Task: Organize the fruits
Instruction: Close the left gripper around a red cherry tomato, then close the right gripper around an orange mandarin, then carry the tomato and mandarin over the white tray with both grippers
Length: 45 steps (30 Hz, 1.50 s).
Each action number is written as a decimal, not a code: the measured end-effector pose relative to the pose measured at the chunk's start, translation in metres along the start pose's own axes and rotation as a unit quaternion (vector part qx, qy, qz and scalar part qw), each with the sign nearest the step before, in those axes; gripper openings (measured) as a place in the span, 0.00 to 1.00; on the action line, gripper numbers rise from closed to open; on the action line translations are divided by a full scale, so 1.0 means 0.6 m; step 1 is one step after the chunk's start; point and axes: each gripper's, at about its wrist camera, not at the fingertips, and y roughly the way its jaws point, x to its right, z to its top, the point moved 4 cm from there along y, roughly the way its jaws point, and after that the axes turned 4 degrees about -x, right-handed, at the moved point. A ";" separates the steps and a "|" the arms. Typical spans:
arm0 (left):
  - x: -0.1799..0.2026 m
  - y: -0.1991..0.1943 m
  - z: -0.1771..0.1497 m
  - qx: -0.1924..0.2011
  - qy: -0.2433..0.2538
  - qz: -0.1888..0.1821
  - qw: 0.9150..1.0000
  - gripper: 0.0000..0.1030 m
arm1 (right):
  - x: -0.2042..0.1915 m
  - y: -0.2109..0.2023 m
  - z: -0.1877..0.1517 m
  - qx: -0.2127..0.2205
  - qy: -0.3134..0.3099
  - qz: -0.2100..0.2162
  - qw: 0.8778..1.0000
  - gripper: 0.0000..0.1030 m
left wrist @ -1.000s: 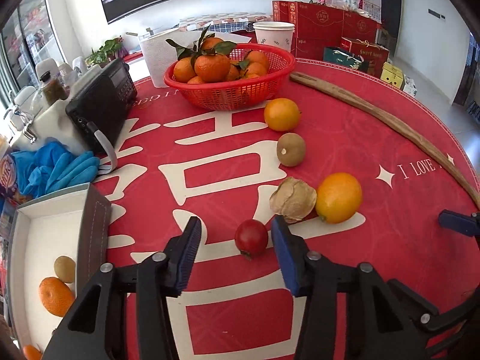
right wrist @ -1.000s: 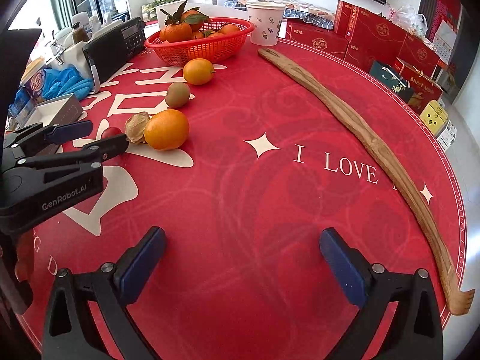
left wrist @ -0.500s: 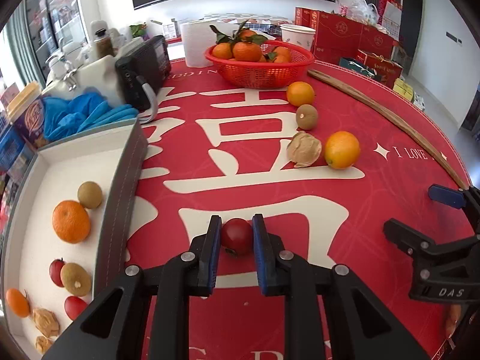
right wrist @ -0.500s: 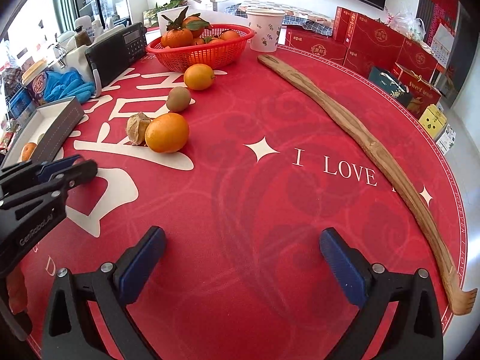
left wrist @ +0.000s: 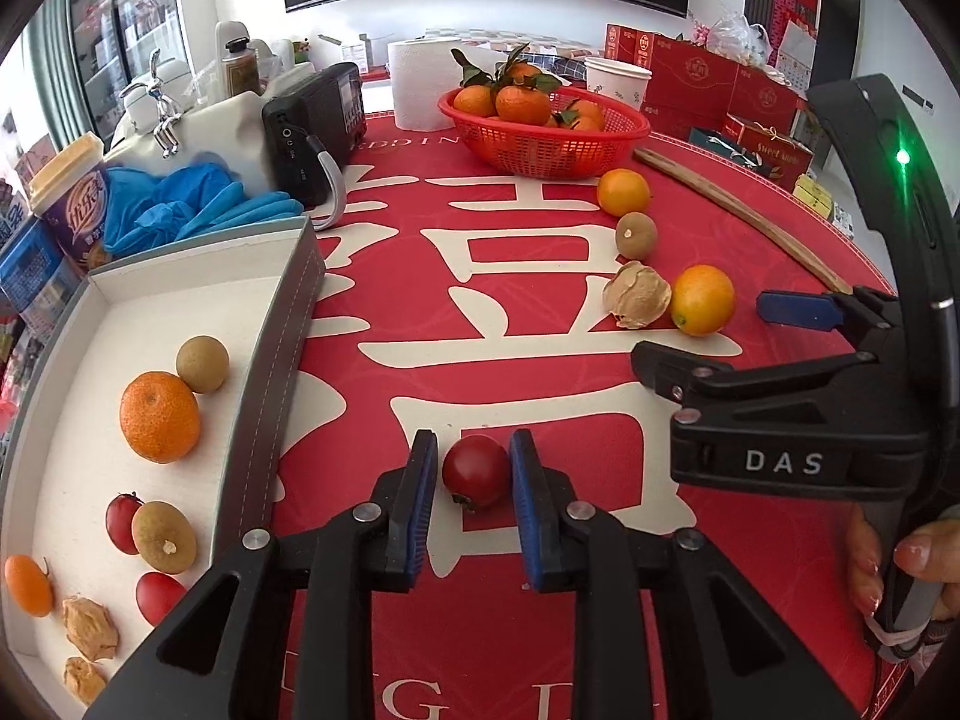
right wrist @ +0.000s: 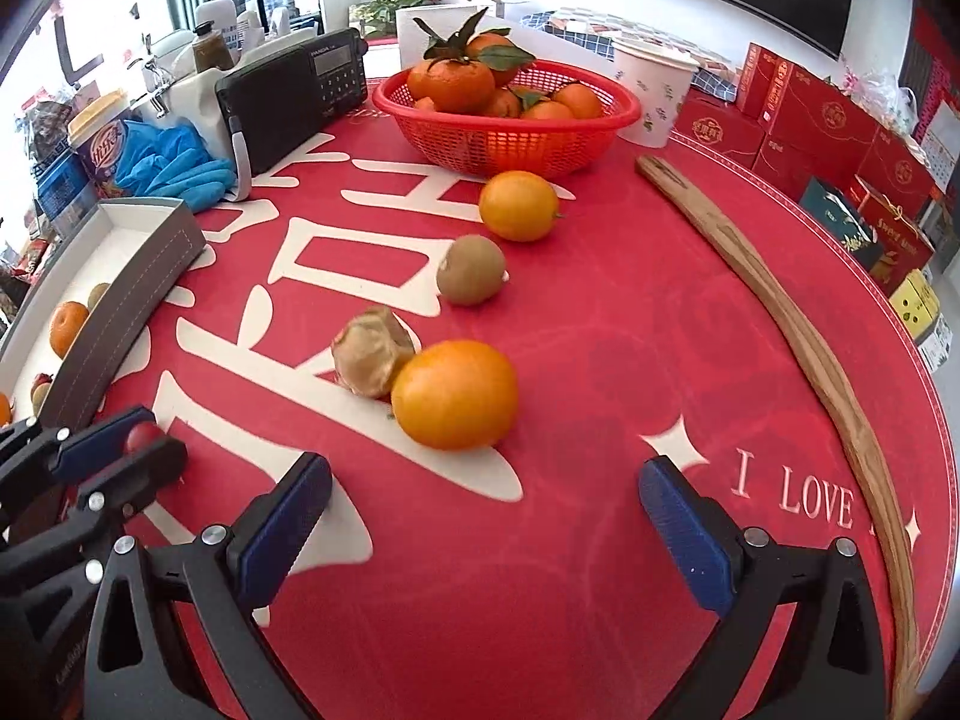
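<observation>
A round bench (left wrist: pixel 480 312) under a red cloth with large white characters fills both views. The left gripper (left wrist: pixel 474 480) has its jaws narrow around a small red fruit (left wrist: pixel 475 471), though contact looks uncertain. The right gripper (right wrist: pixel 483 522) has jaws wide, an orange (right wrist: pixel 454 394) just ahead. A white tray (left wrist: pixel 198 300) sits at the left; red gift boxes (right wrist: pixel 828 120) line the far edge

A tray (left wrist: pixel 288 324) is placed at the desk's (left wrist: pixel 540 630) left; a basket (left wrist: pixel 543 141) is set behind, with fruits lined before it.
</observation>
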 end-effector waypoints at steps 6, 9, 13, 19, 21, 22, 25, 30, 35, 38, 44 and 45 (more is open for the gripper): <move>-0.006 0.002 0.000 0.004 -0.008 0.001 1.000 0.41 | -0.015 -0.004 0.018 0.025 -0.007 0.003 1.000 0.60; -0.005 -0.001 -0.003 0.006 -0.007 -0.002 1.000 0.30 | -0.020 -0.008 0.015 0.033 -0.004 0.002 0.999 0.39; -0.006 -0.007 -0.009 0.006 -0.013 -0.014 1.000 0.22 | -0.010 -0.025 -0.009 0.035 0.011 0.009 0.999 0.39; -0.011 -0.008 -0.010 0.005 -0.024 -0.012 1.000 0.22 | 0.015 -0.054 -0.037 0.046 0.035 0.018 0.998 0.39; -0.011 -0.008 -0.010 0.006 -0.027 -0.010 1.000 0.22 | 0.023 -0.059 -0.040 0.048 0.043 0.022 0.998 0.39; -0.011 -0.008 -0.010 0.006 -0.028 -0.011 1.000 0.22 | 0.026 -0.061 -0.040 0.048 0.048 0.024 0.997 0.39; -0.011 -0.009 -0.010 0.009 -0.031 -0.019 0.999 0.22 | 0.028 -0.067 -0.037 0.054 0.055 0.030 0.997 0.38; -0.012 -0.008 -0.011 0.009 -0.031 -0.013 0.999 0.22 | 0.017 -0.060 -0.037 0.047 0.042 0.021 0.998 0.37; -0.009 -0.008 -0.011 0.009 -0.027 -0.009 1.000 0.22 | 0.020 -0.045 -0.039 0.039 0.036 0.010 0.999 0.44; -0.009 -0.007 -0.011 0.010 -0.025 -0.009 1.000 0.22 | 0.022 -0.042 -0.038 0.042 0.038 0.005 0.998 0.44; -0.020 -0.015 -0.010 0.019 -0.038 -0.011 0.999 0.22 | 0.025 -0.052 -0.038 0.052 0.054 0.024 0.997 0.34; -0.022 -0.019 -0.009 0.025 -0.042 -0.009 0.999 0.22 | 0.026 -0.057 -0.037 0.058 0.056 0.027 0.996 0.34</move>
